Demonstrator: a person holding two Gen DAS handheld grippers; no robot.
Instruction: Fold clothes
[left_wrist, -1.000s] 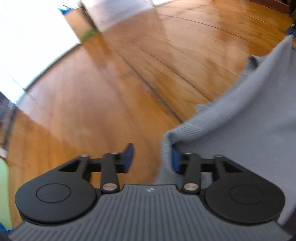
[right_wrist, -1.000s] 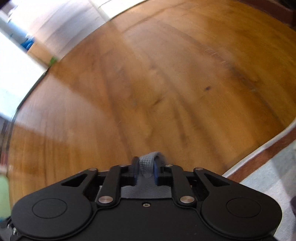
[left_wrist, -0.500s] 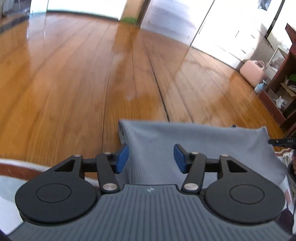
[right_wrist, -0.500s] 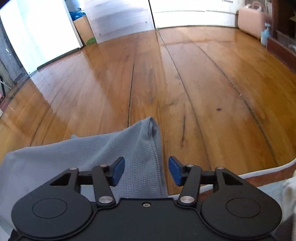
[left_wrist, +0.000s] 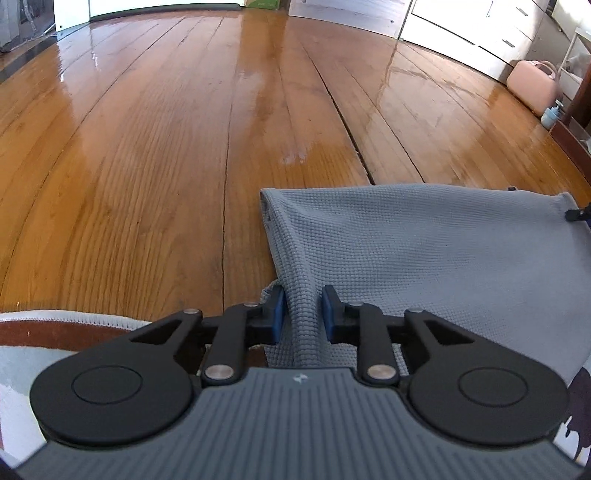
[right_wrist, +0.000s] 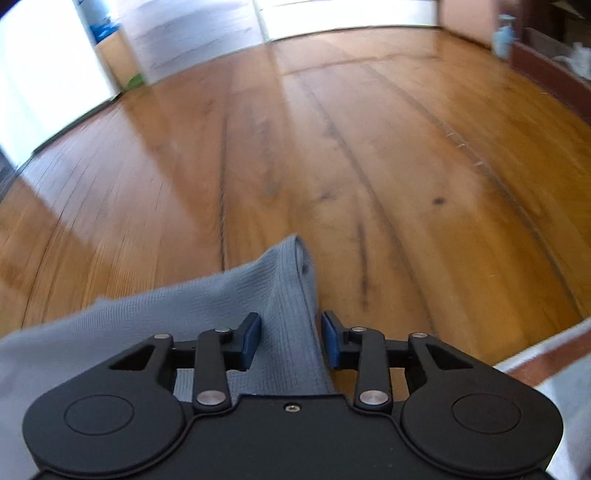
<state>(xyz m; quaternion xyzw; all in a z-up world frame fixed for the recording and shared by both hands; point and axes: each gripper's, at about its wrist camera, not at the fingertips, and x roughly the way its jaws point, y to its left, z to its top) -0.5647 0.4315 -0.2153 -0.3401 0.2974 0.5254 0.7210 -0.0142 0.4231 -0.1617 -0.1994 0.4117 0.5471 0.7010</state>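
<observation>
- In the left wrist view, we see our left gripper (left_wrist: 302, 314) low over the near edge of a grey knitted garment (left_wrist: 424, 251), which lies spread over the wooden floor (left_wrist: 166, 147).
- A raised ridge of the knit runs between the two blue fingertips (left_wrist: 277, 314). The pads stand close on either side of that ridge, narrowly spread, and we cannot tell for sure whether they touch it or merely flank it.
- The garment's far left corner is rolled under a little, and its far edge runs off to the right, where a small dark part, too little in view to name, juts in at the frame's edge.
- A rug (left_wrist: 66, 328) with a pale border and a red-brown band lies under the gripper at lower left, and the garment's near edge overlaps it.
- Far right, a pink case (left_wrist: 532, 83) stands on the floor by the wall, with a small blue bottle (left_wrist: 551, 115) just beside it.
- In the right wrist view, which is blurred, our right gripper (right_wrist: 290, 341) is spread, with a clear gap between its blue pads.
- The garment's right-hand corner (right_wrist: 258, 295) lies between them. The cloth sits nearer the left pad, and bare floor (right_wrist: 406, 184) shows beside the right pad.
- From there the garment stretches away to the left, and the rug's border (right_wrist: 546, 345) crosses the lower right.
</observation>
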